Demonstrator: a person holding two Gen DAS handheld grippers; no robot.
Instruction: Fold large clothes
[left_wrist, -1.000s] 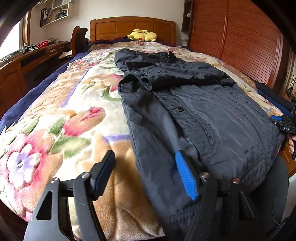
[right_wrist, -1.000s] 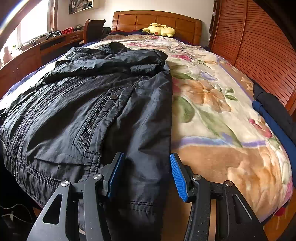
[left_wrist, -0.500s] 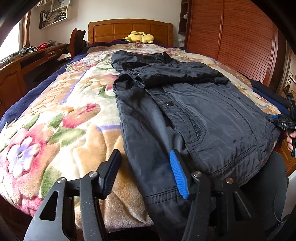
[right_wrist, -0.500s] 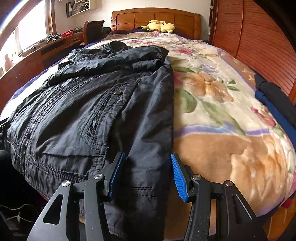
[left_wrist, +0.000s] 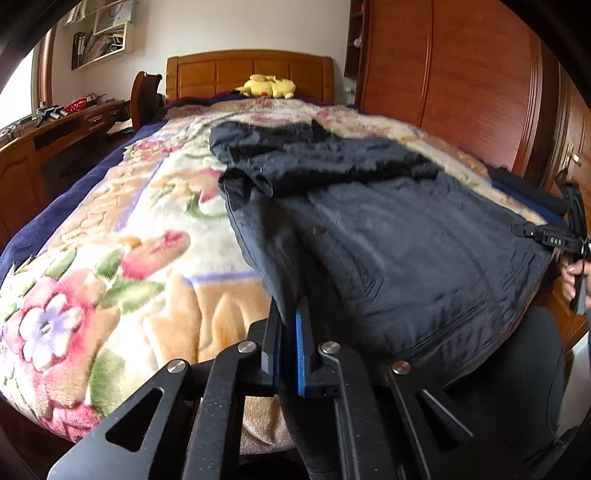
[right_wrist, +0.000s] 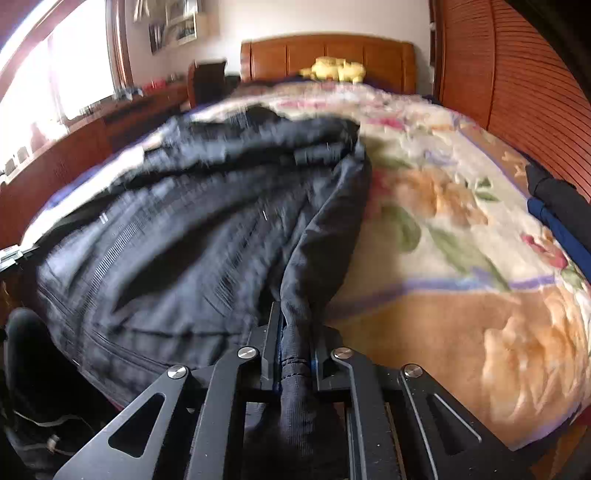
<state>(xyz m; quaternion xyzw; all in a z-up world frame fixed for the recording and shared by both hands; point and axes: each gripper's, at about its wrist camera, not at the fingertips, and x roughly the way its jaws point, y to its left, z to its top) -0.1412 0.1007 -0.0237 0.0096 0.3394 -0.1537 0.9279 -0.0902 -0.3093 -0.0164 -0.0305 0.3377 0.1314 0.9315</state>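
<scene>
A dark navy jacket (left_wrist: 388, 229) lies lengthwise on a floral blanket (left_wrist: 122, 266) on the bed, its hem at the near edge. My left gripper (left_wrist: 288, 332) is shut on the jacket's hem at its left corner. My right gripper (right_wrist: 293, 339) is shut on the hem at the jacket's (right_wrist: 192, 229) right corner, with the fabric bunched between the fingers. The right gripper also shows at the far right of the left wrist view (left_wrist: 554, 240). Both views are blurred by motion.
A wooden headboard (left_wrist: 251, 74) with a yellow plush toy (left_wrist: 267, 86) stands at the far end. A wooden wardrobe (left_wrist: 461, 74) runs along the right, a desk (left_wrist: 55, 125) along the left. Folded dark clothes (right_wrist: 557, 206) lie at the bed's right edge.
Both grippers went from open around the jacket's hem to shut on it. The hem corners are now pinched and the fabric is pulled into folds toward the fingers.
</scene>
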